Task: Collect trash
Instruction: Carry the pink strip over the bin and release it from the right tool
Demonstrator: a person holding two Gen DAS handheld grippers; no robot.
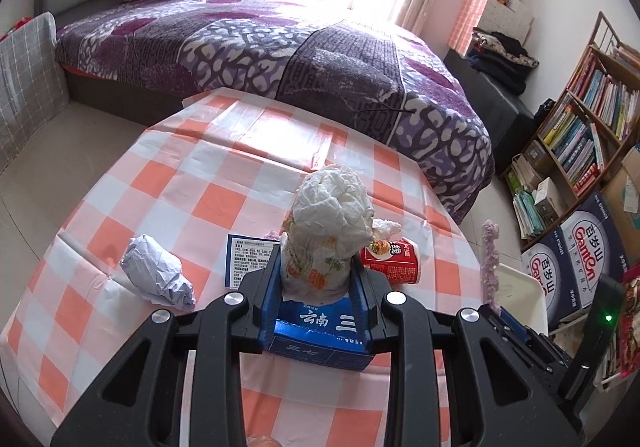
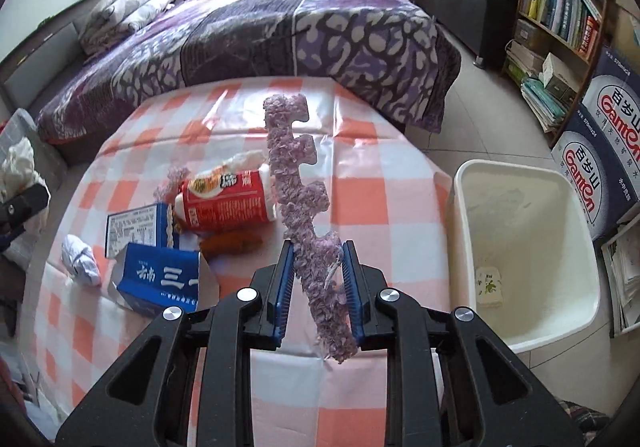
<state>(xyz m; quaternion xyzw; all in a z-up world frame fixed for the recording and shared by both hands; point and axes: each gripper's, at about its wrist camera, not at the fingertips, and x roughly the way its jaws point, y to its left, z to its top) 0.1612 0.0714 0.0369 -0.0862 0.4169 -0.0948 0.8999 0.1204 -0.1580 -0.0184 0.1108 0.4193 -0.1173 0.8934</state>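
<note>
Right gripper (image 2: 318,283), lower centre of the right wrist view: jaws drawn in narrow on a long, notched strip of lilac crumbly foam (image 2: 298,183). Only the strip's lower part sits between the blue pads; most of it stands up and away over the orange-and-white checked tablecloth (image 2: 384,183).

Risks, as judged:
- The strip looks flaky. A hard squeeze or a quick swing could snap it at a notch, and crumbs would drop on the cloth.
- The grip is low on a long piece, so the piece may pivot in the pads on the way over.
- The white plastic bin (image 2: 516,167) stands at the right of the frame, just beside the table edge. The long strip could catch on its rim.

Left gripper (image 1: 316,279), lower centre of the left wrist view: jaws narrow, clamped on a wad of white crumpled tissue with a floral print (image 1: 328,223). The wad bulges well above the pads and is soft, so it may slip out.

Still on the cloth: a blue cardboard carton with white lettering (image 2: 160,279), a red printed cup lying on its side (image 2: 228,203), and a ball of pale crumpled paper (image 1: 158,273).
</note>
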